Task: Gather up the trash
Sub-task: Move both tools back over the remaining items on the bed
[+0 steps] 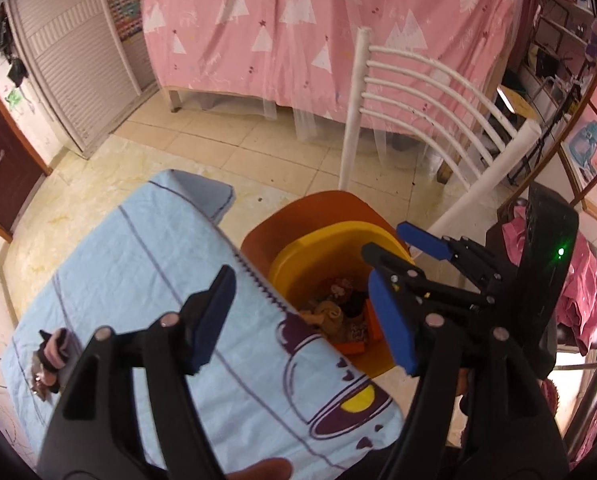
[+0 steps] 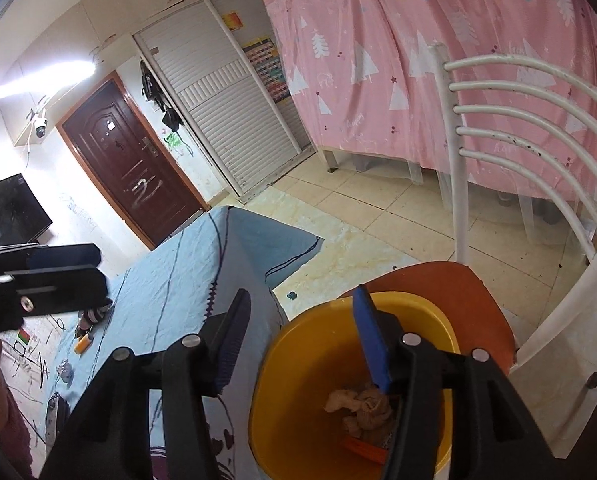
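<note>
A yellow bin (image 1: 298,268) sits on an orange chair seat (image 1: 282,220), hard against the edge of a tabletop (image 1: 130,248) draped in a pale blue cloth. Inside the bin lie crumpled tan paper (image 2: 362,404), an orange box (image 1: 352,347) and some dark patterned scraps.

The left claw (image 1: 302,316) hangs above the bin's near rim, jaws wide and empty, one blue pad over the cloth and the other over the bin. The right claw (image 2: 302,344) also hovers at the bin, its jaws parted about halfway with nothing between them; its right pad reaches down inside the bin, above the tan paper.

More trash waits on the tabletop, well left of the bin: a pink-and-black striped scrap (image 1: 52,354), with a crinkled wrapper (image 1: 38,384) just beside it. The right wrist view also shows a small orange tube (image 2: 83,344) and a foil ball (image 2: 64,371) out that way.

Behind the bin rises the chair's white barred back (image 1: 430,92), with a pink curtain (image 1: 298,20) beyond it.
</note>
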